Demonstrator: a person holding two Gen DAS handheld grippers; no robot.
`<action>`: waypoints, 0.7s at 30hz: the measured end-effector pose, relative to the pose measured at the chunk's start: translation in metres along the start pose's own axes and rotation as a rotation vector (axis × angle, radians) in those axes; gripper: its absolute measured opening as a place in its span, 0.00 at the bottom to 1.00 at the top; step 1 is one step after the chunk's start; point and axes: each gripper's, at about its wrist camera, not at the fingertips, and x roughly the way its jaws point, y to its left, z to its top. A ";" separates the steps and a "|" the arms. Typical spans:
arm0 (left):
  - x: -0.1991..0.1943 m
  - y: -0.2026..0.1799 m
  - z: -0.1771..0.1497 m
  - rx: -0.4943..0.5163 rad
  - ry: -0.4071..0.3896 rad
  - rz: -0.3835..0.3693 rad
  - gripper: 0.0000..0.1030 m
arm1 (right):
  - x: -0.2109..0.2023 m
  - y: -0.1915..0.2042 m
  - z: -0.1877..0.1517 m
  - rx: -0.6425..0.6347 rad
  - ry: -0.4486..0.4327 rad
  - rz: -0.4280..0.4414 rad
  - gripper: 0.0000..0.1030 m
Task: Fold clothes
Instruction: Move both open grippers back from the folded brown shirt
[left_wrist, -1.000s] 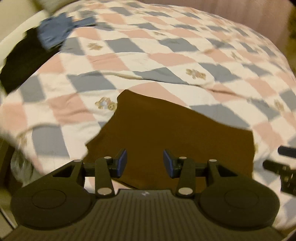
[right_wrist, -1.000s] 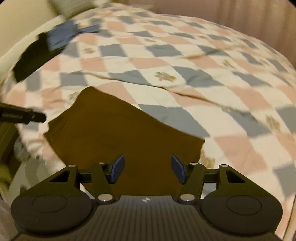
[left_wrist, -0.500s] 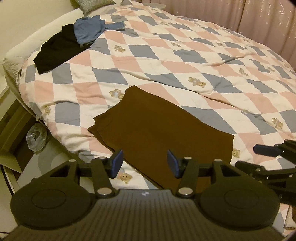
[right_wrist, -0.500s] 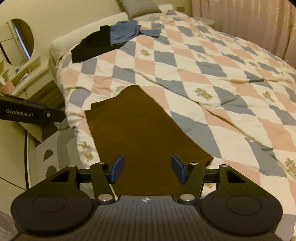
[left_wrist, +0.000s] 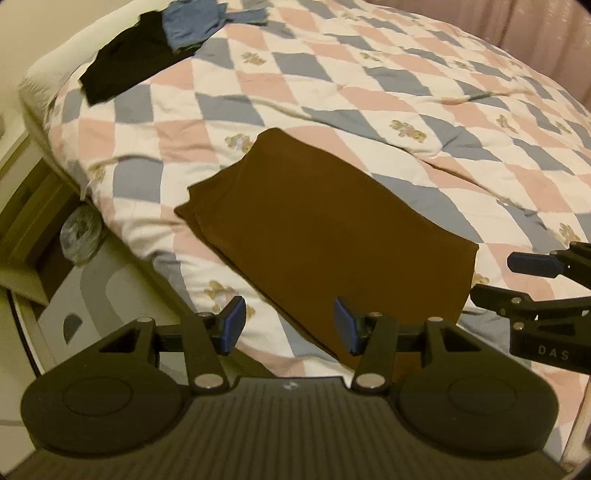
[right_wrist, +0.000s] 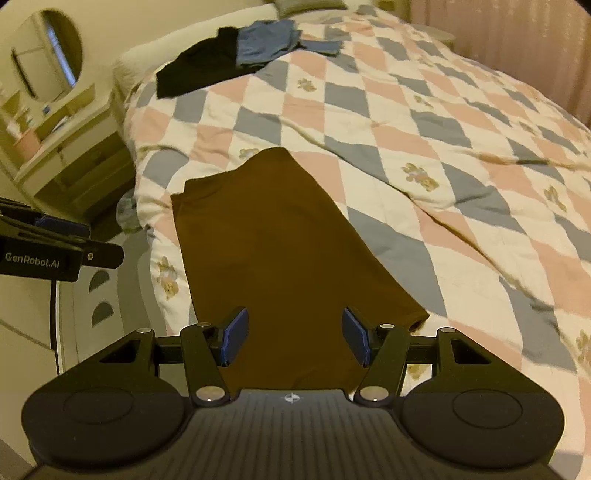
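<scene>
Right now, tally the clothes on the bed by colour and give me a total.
Brown: 1, a folded garment near the bed's edge.
Black: 1, a garment at the far end.
Blue: 1, a garment lying partly on the black one.
Total: 3

Matt brown cloth garment (left_wrist: 325, 236); quilted bedspread (left_wrist: 369, 92).

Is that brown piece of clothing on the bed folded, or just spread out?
Folded. The brown garment lies as a flat, neat rectangle on the quilt, with layered edges showing along its left side.
</scene>
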 end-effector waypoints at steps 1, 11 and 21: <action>0.000 -0.003 -0.003 -0.020 0.003 0.006 0.47 | 0.002 -0.003 0.000 -0.018 0.010 0.005 0.57; -0.004 -0.042 -0.045 -0.120 0.035 0.049 0.47 | 0.003 -0.029 -0.004 -0.172 0.029 0.083 0.57; 0.028 -0.093 -0.108 0.182 -0.080 0.134 0.54 | 0.012 -0.058 -0.030 -0.336 0.048 0.063 0.66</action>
